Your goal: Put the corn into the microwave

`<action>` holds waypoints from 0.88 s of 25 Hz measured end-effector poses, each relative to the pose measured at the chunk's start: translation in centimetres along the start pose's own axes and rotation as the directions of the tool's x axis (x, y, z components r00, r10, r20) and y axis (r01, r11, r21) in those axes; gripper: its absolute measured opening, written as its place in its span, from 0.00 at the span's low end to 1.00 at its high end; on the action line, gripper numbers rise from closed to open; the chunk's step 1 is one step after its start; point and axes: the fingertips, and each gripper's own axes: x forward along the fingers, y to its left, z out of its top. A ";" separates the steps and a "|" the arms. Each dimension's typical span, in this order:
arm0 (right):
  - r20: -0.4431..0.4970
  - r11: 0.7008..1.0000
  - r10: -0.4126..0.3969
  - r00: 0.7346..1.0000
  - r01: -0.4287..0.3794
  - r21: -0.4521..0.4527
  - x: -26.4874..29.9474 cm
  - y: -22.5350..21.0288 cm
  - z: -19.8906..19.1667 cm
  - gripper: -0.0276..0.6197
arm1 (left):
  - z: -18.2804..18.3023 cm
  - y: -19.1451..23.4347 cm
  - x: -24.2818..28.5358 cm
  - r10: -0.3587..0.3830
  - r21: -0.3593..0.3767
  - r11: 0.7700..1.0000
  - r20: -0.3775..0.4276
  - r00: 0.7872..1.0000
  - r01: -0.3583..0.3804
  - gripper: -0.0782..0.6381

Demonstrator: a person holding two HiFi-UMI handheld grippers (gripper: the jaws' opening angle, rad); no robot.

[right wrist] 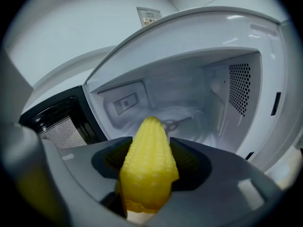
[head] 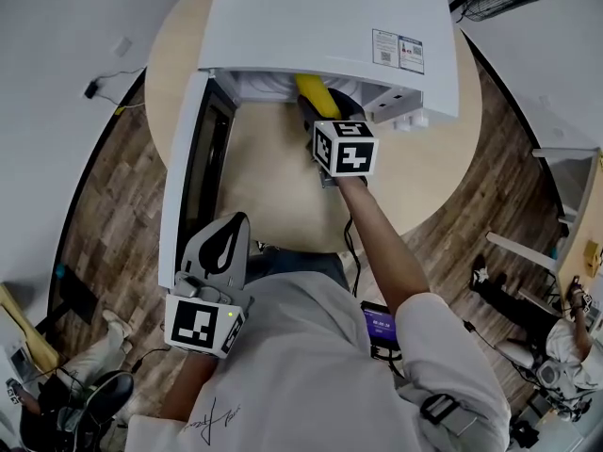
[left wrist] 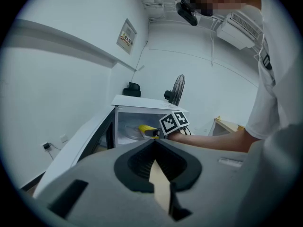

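Corn (right wrist: 147, 167) is pinched between the 2 jaws of my right gripper (head: 322, 111), its tip pointing in at the mouth of the open microwave (head: 320, 17). My left gripper (head: 224, 248) hangs empty with jaws pressed together, in front of the microwave beside its swung-open door (head: 193, 158).

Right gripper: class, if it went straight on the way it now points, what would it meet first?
The right gripper, shut on the corn, points into the open microwave. The way looks free up to the cavity's back wall, probably just above the turntable; depth is unclear.
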 end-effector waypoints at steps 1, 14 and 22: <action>0.003 1.000 -0.001 1.000 0.001 -0.004 0.2 0.0 0.2 0.44 | 0.1 0.1 0.1 -0.001 -0.010 1.000 0.002 1.000 0.001 0.09; 0.008 0.999 -0.031 0.999 0.031 -0.032 3.0 -1.1 1.3 0.45 | -0.2 0.8 0.0 0.009 -0.035 0.999 -0.011 1.000 -0.009 0.09; -0.003 0.998 -0.050 0.999 0.050 -0.041 4.7 -1.4 0.9 0.45 | -0.6 1.0 -0.1 0.030 -0.035 0.999 -0.029 0.999 -0.031 0.09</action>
